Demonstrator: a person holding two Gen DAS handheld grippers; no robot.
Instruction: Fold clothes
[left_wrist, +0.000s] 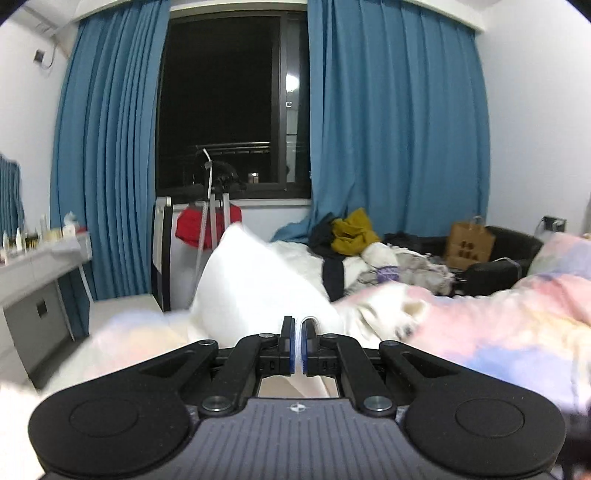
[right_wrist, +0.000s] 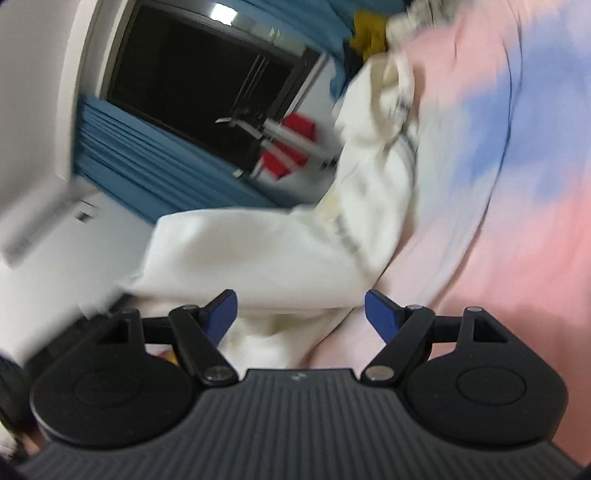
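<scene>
A white garment (left_wrist: 258, 284) rises in a blurred peak above the bed, stretched up from my left gripper (left_wrist: 298, 332), which is shut on its thin edge. In the right wrist view the same white garment (right_wrist: 280, 251) hangs across the frame, bunched with a striped trim toward the upper right. My right gripper (right_wrist: 300, 306) is open, its blue fingers (right_wrist: 380, 310) spread wide with the cloth just beyond and between them, not pinched. The view is tilted and blurred.
A pink, blue and white bedspread (left_wrist: 509, 325) covers the bed. A pile of clothes (left_wrist: 354, 236) lies at the far side by blue curtains (left_wrist: 399, 129). A desk (left_wrist: 33, 269) stands left, a rack with a red item (left_wrist: 195, 225) under the window, a paper bag (left_wrist: 469, 242) at right.
</scene>
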